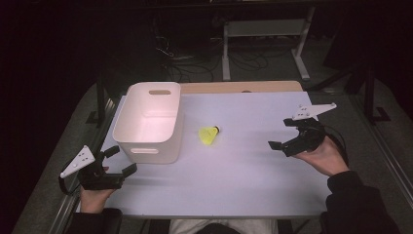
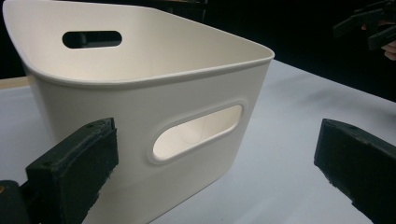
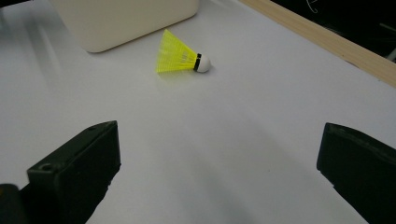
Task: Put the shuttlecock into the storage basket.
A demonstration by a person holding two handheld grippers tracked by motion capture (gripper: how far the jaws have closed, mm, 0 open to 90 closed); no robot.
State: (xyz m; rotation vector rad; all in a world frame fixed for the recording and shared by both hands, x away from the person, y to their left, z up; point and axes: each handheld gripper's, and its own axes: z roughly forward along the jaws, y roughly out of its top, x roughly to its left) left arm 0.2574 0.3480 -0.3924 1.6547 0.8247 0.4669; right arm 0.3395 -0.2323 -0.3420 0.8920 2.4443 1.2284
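Observation:
A yellow shuttlecock [image 1: 209,135] with a white cork tip lies on its side on the white table, just right of a white plastic bin [image 1: 150,122]. In the right gripper view the shuttlecock [image 3: 182,58] lies ahead of the open jaws, cork pointing right. My right gripper [image 1: 284,134] hovers open at the table's right side, jaws aimed left toward the shuttlecock. My left gripper [image 1: 120,160] is open near the front left corner, close to the bin's handle slot [image 2: 198,132]. The bin looks empty inside.
The white tabletop [image 1: 234,180] has a wooden strip [image 1: 243,87] along its far edge. Beyond it stand a metal frame [image 1: 263,44] and cables on a dark floor. In the left gripper view, the right gripper [image 2: 369,25] shows far off at top right.

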